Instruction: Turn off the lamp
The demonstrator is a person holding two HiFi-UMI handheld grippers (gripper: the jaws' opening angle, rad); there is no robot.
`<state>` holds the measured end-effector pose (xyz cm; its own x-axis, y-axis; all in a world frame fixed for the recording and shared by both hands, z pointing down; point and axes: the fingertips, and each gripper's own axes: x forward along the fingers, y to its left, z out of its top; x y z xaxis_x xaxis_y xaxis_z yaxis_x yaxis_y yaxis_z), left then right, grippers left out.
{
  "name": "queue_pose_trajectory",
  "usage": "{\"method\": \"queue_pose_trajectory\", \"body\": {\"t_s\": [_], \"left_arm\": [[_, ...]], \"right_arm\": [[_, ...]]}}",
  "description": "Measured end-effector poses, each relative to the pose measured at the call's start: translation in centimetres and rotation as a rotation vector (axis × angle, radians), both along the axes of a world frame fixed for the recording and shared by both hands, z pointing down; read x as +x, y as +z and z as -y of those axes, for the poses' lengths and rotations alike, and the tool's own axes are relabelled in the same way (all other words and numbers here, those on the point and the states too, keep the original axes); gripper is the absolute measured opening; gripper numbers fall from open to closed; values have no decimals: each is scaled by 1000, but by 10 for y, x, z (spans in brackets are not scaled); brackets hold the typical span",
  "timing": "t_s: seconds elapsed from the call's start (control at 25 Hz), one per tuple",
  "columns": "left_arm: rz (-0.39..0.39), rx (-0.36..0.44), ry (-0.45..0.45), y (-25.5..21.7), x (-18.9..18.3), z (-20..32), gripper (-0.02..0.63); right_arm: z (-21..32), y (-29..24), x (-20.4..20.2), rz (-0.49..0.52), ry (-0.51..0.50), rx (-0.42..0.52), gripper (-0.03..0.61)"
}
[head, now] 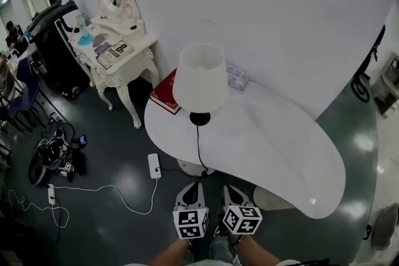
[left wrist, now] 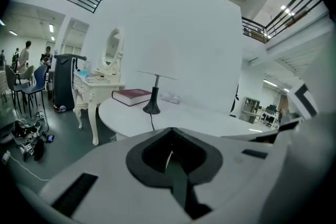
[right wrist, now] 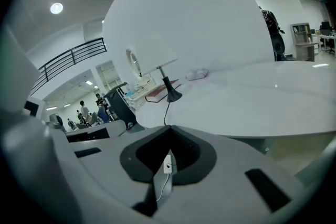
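Note:
The lamp has a white shade and a black base, and it stands near the left end of the white curved table. Its black cord runs off the table's near edge. In the head view both grippers hang below that edge, apart from the lamp: the left gripper and the right gripper, side by side. Both are shut with nothing in them. The left gripper view shows its gripper facing the lamp base. The right gripper points at the lamp from farther right.
A red book and a small clear box lie on the table behind the lamp. A white dressing table with an oval mirror stands to the left. A power strip and cables lie on the dark floor.

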<state>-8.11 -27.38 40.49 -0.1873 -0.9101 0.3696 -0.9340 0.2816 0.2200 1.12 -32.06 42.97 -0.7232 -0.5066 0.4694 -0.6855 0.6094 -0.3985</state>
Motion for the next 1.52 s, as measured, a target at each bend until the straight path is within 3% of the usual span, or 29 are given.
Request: {"method": "queue_pose_trajectory", "body": {"t_s": [0.4, 0.68, 1.52], "left_arm": [[77, 76, 7, -84, -1, 4, 8], [93, 126, 8, -115, 0, 3, 8], [73, 123, -1, -115, 0, -6, 8]], "right_arm": [[6, -88, -10, 44, -33, 134, -2], [16, -132, -8, 80, -16, 219, -2], [3, -123, 3, 21, -35, 236, -2]]}}
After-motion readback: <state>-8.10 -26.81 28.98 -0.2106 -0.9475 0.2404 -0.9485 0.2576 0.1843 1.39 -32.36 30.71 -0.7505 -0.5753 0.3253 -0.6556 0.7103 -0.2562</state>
